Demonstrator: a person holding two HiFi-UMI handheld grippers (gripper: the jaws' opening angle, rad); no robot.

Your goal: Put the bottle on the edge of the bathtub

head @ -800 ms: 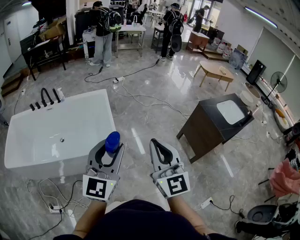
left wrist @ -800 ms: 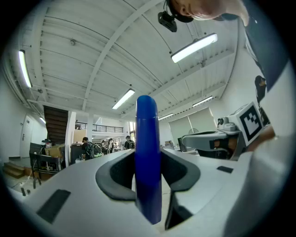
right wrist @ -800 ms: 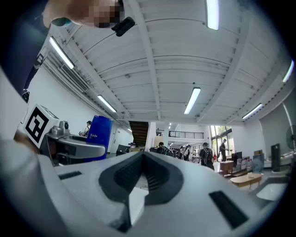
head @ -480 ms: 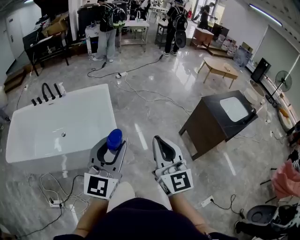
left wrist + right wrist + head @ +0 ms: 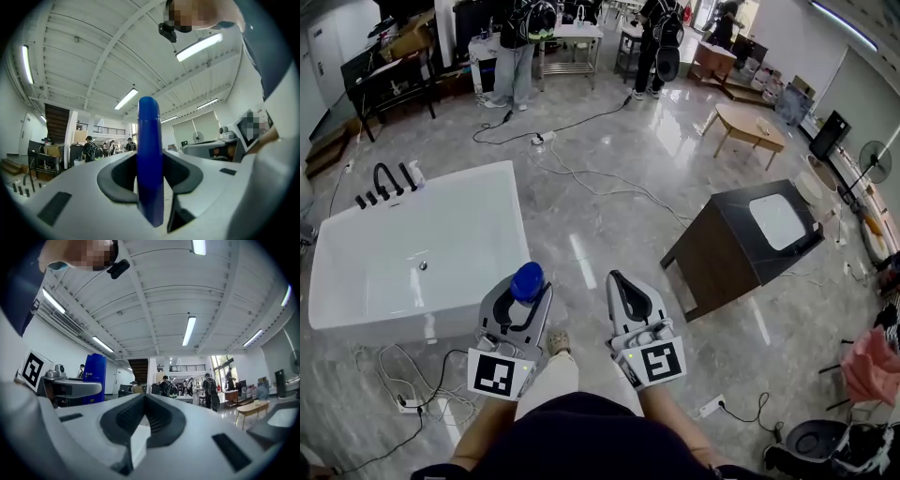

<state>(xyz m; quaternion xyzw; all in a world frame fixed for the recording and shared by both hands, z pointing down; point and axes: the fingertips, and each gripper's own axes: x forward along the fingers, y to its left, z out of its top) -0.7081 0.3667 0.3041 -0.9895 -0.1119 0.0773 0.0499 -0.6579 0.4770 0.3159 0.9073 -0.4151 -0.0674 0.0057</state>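
Bottle [image 5: 527, 280] with blue cap, pinched upright between the pads of the left claw [image 5: 523, 296], top poking above the tips. Right claw [image 5: 620, 289] just beside the left one, pointing the same way, pressed together with nothing between. Bathtub [image 5: 521, 225] ahead and to the left of the left claw, white rim close by the tips, bottle not yet set on its edge.

Both grippers out front, side by side, pointing forward. The left gripper [image 5: 523, 302] is clamped on the blue bottle [image 5: 527, 279], which stands upright between its jaws. The right gripper [image 5: 619, 283] has its jaws pressed together with nothing in them. Bare forearms [image 5: 480, 439] reach forward from the body.
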